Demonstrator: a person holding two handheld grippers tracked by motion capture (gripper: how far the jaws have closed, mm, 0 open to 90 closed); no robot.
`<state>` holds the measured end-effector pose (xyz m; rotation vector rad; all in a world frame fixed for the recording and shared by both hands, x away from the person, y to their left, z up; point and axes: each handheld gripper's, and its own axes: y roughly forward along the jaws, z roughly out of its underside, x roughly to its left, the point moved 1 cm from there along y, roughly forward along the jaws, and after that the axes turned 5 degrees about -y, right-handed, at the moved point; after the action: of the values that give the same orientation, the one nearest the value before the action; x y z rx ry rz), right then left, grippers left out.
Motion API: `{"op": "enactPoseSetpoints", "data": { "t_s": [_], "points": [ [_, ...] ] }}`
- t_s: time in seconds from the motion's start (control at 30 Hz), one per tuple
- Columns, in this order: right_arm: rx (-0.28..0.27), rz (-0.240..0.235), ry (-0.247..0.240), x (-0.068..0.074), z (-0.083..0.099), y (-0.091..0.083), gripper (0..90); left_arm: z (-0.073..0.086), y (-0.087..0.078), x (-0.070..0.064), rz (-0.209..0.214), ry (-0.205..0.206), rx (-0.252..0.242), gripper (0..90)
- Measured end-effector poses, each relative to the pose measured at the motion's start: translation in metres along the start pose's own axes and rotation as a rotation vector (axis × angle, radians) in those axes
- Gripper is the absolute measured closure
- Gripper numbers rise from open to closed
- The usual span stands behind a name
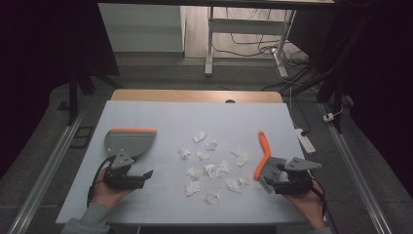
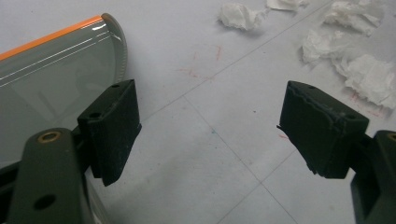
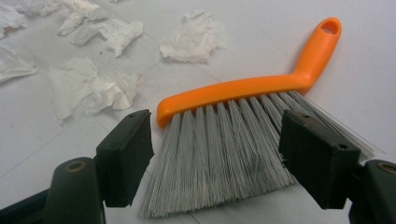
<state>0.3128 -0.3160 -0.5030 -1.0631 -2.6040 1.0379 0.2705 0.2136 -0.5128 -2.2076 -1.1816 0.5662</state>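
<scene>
Pre-grasp stage, sweep not started. Left gripper sits near the table's front-left corner, jaws spread wide with nothing between them; the dustpan lies flat just beyond it, near the left edge, orange lip facing the far edge. In the left gripper view the dustpan is beside the left jaw, not between the jaws. Right gripper is near the front-right corner, jaws also wide apart, straddling the bristles of the brush; brush lies flat near the right edge, handle pointing to the far edge. Paper scraps are scattered mid-table. My read on next: right jaws need the orange spine, not the bristles; left jaws need lining up on the dustpan.
</scene>
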Motion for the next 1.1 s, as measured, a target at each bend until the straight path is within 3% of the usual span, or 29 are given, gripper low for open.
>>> {"op": "enactPoseSetpoints", "data": {
  "t_s": [0.2,0.73,1.1],
  "points": [
    [0.017,0.012,-0.016,0.001,0.001,0.003,24.6,0.000,0.001,0.000,0.004,0.006,0.003,21.1],
    [-0.003,0.021,-0.007,0.003,-0.002,0.000,24.8,0.000,-0.001,0.001,0.005,0.004,0.001,21.4],
    [0.000,0.033,0.011,0.002,-0.019,-0.008,26.3,0.000,-0.001,0.001,0.005,0.008,-0.002,21.6]
  ]
}}
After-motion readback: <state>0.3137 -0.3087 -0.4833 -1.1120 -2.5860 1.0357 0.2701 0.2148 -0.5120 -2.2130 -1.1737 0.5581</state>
